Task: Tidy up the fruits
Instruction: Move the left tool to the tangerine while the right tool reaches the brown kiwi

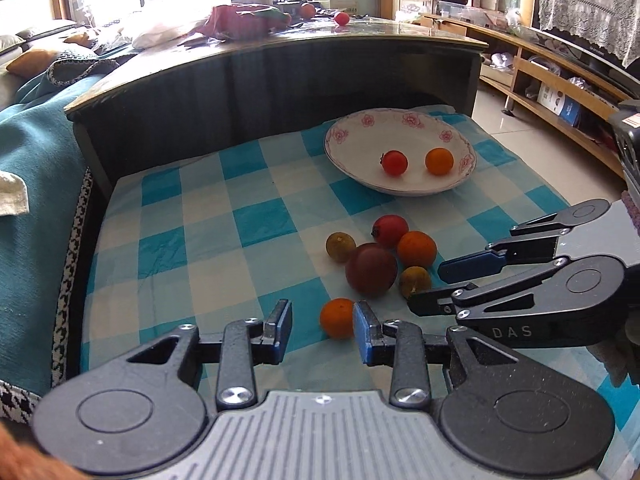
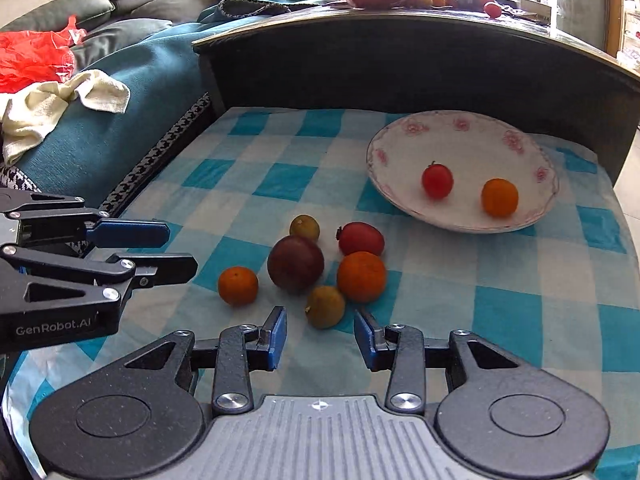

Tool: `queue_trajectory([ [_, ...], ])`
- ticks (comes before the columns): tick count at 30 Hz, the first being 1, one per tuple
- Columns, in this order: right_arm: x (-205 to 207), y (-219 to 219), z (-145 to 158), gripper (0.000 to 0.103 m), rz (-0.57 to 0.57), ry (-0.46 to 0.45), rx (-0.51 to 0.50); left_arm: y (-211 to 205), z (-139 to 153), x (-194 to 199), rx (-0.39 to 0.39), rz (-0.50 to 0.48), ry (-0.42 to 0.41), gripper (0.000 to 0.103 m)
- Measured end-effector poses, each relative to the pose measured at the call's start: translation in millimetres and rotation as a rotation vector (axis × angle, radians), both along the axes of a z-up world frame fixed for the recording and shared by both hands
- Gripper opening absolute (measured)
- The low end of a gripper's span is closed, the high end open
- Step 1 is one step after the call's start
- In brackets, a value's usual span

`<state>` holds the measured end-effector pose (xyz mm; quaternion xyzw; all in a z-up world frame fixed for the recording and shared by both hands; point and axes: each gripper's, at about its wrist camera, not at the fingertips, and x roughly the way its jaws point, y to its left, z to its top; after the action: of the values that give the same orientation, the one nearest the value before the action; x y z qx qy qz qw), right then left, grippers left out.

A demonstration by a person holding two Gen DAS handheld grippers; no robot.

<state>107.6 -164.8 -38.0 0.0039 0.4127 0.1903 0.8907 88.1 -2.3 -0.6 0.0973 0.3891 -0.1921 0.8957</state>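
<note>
A white floral plate [image 1: 348, 136] [image 2: 472, 140] holds a red tomato [image 1: 394, 162] [image 2: 437, 181] and a small orange [image 1: 439, 161] [image 2: 499, 197]. On the checked cloth lie a dark plum [image 1: 371, 269] [image 2: 295, 263], a red tomato [image 1: 390, 231] [image 2: 361, 238], two oranges [image 1: 416, 248] [image 1: 337, 317] [image 2: 361, 276] [image 2: 237, 285] and two greenish fruits [image 1: 340, 246] [image 2: 325, 306]. My left gripper [image 1: 322, 330] [image 2: 180, 250] is open, its right pad beside the near orange. My right gripper [image 2: 320, 338] [image 1: 426, 284] is open just before a greenish fruit.
A dark curved tabletop [image 1: 280, 60] rises behind the cloth with clutter and more fruit [image 1: 342, 18] on it. A teal sofa [image 2: 120, 92] with a cream towel [image 2: 60, 100] flanks the left. A wooden shelf [image 1: 560, 80] and tiled floor lie to the right.
</note>
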Motion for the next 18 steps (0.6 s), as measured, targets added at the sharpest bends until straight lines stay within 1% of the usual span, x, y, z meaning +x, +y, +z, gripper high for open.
queue_trajectory([
  [4,7,8,-11,0.033,0.019,0.011,-0.004,2,-7,3,0.002,-0.015,0.012,0.042],
  [5,8,10,-13,0.035,0.021,0.010,-0.007,2,-9,4,0.005,-0.018,0.015,0.042],
  [11,14,12,-19,0.035,0.020,0.005,-0.016,0,-24,9,0.020,-0.040,0.044,0.042],
  [13,13,14,-20,0.035,0.032,-0.003,-0.033,-4,-28,9,0.030,-0.053,0.045,0.042],
  [15,13,17,-21,0.034,0.043,-0.012,-0.051,-8,-29,10,0.030,-0.068,0.043,0.042],
  [18,14,17,-20,0.028,0.044,-0.014,-0.068,-14,-31,13,0.027,-0.084,0.036,0.042],
])
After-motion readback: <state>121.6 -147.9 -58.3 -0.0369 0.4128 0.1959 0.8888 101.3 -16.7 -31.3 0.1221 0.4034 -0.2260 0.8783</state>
